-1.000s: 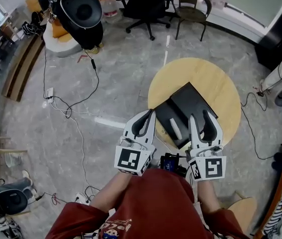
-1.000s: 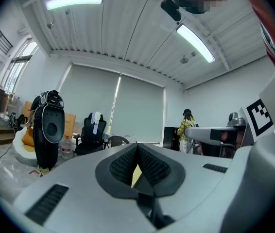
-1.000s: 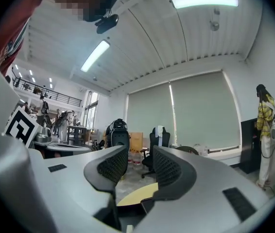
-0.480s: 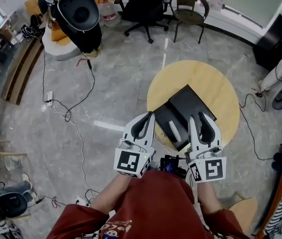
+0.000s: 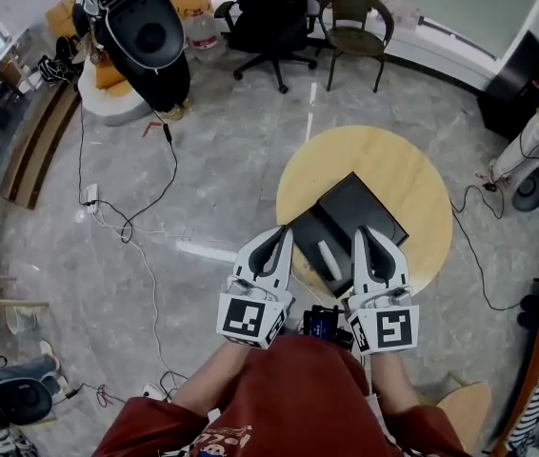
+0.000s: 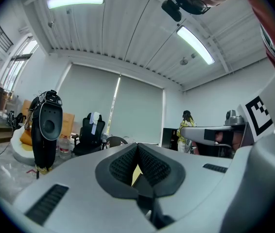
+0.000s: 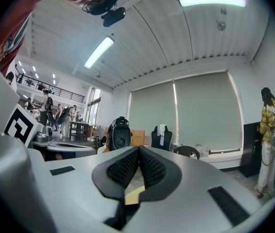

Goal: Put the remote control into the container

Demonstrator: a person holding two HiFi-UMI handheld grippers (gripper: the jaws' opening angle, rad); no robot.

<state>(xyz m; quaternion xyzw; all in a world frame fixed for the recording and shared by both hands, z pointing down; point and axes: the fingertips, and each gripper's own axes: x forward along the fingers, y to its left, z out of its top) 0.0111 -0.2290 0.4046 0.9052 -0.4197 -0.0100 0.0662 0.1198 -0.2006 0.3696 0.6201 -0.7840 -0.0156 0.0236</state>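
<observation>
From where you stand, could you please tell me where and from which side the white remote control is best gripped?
Probably mid-length, across its narrow width, straight down from above. The remote control is a slim bar lying flat on the black container, so its long edges give opposing faces. The right gripper, shut and empty, must open first.

The person wears a dark red shirt [image 5: 289, 398] with short sleeves and some pale print, seen at the bottom middle of the frame. The left tongs [image 5: 285, 230] and right tongs [image 5: 361, 233] have smooth, curved white shells with narrow dark slots. Their inner faces carry black ribbed pads [image 6: 122, 167]. Each ends in a cube [image 5: 250, 317] with black-and-white square markers.
</observation>
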